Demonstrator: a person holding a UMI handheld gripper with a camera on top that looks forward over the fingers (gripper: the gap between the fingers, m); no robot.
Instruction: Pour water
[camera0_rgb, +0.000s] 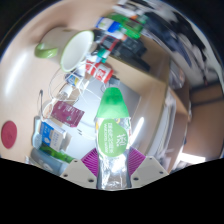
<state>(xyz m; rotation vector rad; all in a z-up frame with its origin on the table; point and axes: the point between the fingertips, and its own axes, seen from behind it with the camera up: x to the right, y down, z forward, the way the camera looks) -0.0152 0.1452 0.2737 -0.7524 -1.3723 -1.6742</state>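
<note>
**Bottle held in the tongs over a crowded counter**

Pale and smooth, the counter (40, 85) fills the view at a strong tilt, with many small things on it. Between the two fingers of the tongs (110, 168) stands a clear plastic bottle (113, 135) with a green label; the purple pads (93, 160) sit against its lower part on both sides, so the tongs are closed on the bottle and hold it. The bottle reaches forward from the fingers toward the middle of the scene.

Beyond it, well apart, a light green mug (70, 48) lies tilted in the view, its white inside turned toward the camera. Near the bottle, on the side of the mug, stand some small boxes and packets (72, 112) — red, white and blue ones — too small to read. A round red object (9, 133) sits far to the side of the counter.
</note>
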